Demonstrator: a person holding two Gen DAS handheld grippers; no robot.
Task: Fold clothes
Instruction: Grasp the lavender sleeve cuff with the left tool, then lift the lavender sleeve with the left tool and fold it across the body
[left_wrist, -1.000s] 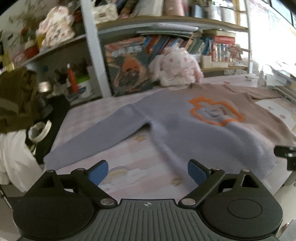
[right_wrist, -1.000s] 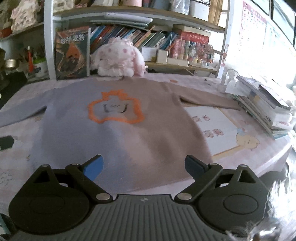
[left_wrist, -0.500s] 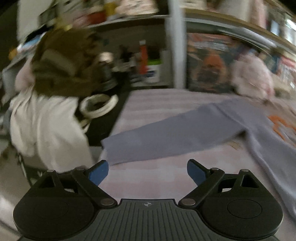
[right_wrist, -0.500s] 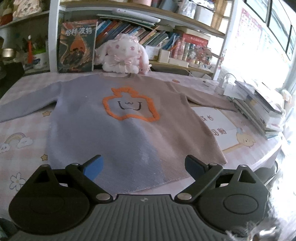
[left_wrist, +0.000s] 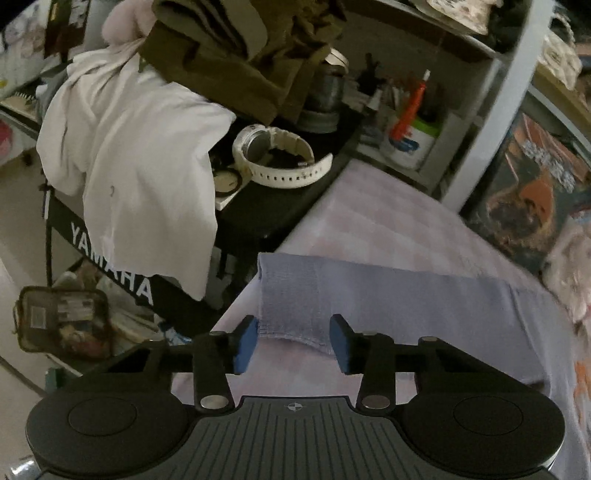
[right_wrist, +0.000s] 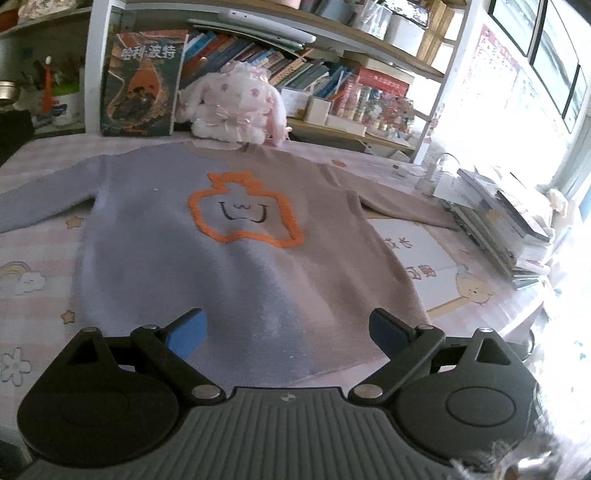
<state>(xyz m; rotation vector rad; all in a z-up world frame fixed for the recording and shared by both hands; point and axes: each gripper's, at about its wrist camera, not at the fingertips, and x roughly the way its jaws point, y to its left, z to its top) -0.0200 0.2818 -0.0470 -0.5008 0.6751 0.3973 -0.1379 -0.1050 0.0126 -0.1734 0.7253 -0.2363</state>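
Left gripper (left_wrist: 291, 345): blue pads (left_wrist: 244, 345) set apart at a middling gap, one on either side of the ribbed cuff of the sweater's lilac sleeve (left_wrist: 369, 299), not closed on it; whether they touch the knit cannot be told. Right gripper (right_wrist: 286, 330): pads spread wide, poised over the sweater's lower hem, gripping nothing. Sweater (right_wrist: 236, 243): lies flat, front up, on the pink patterned tablecloth (right_wrist: 33, 258); lilac half to the left, beige half to the right, orange outline with a small face at the chest; both sleeves stretched outward, the lilac cuff near the table's left edge. Beyond the collar: pink-and-white plush rabbit (right_wrist: 236, 103), upright illustrated book (right_wrist: 142, 83), shelves of books (right_wrist: 295, 70). To the right: stack of books (right_wrist: 506, 229) by the bright window. Left of the table: white watch (left_wrist: 277, 158) on a black surface, white cloth (left_wrist: 136, 158) draped over a black "YAMAHA" stand, olive fabric (left_wrist: 236, 48) above.
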